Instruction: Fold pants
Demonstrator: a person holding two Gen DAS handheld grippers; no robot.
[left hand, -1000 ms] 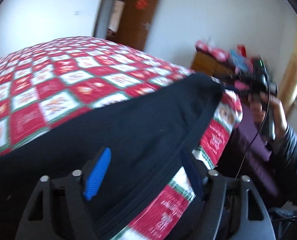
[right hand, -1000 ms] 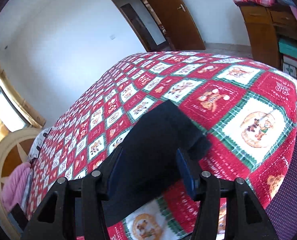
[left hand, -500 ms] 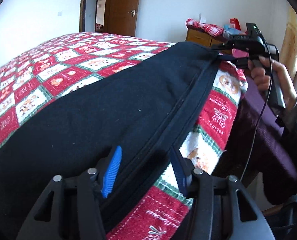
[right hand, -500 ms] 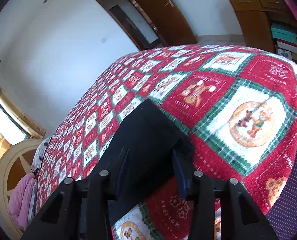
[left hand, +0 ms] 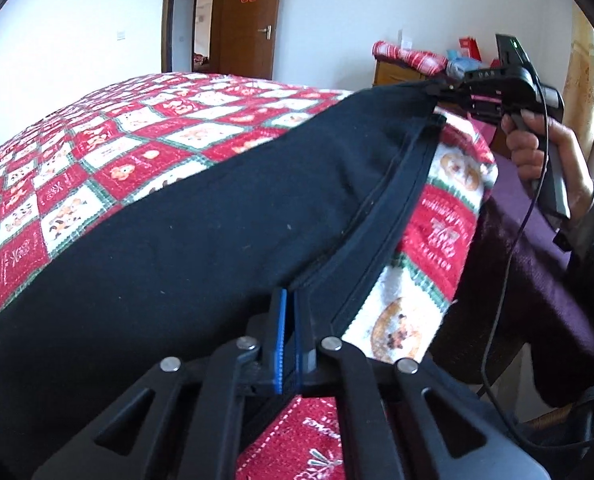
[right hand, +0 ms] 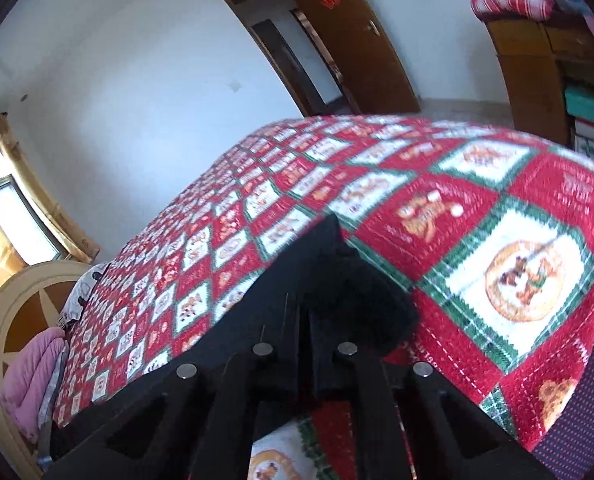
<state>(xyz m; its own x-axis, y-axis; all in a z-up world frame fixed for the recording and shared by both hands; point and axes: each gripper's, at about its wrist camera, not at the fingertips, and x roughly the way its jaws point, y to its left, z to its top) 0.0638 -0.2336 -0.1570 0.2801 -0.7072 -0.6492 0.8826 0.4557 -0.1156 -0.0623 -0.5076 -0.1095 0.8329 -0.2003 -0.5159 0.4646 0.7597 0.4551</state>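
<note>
Gripping now where they gaped before, both tongs, left [left hand: 288,322] and right [right hand: 303,322], clench the pants [left hand: 201,236].

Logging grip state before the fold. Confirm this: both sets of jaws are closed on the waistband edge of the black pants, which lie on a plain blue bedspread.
One detail is wrong: the bedspread is not plain blue. Both wrist views show a red, white and green patchwork of holiday pictures. The rest holds: the left gripper and right gripper each have their jaws closed on the edge of the black pants.
</note>
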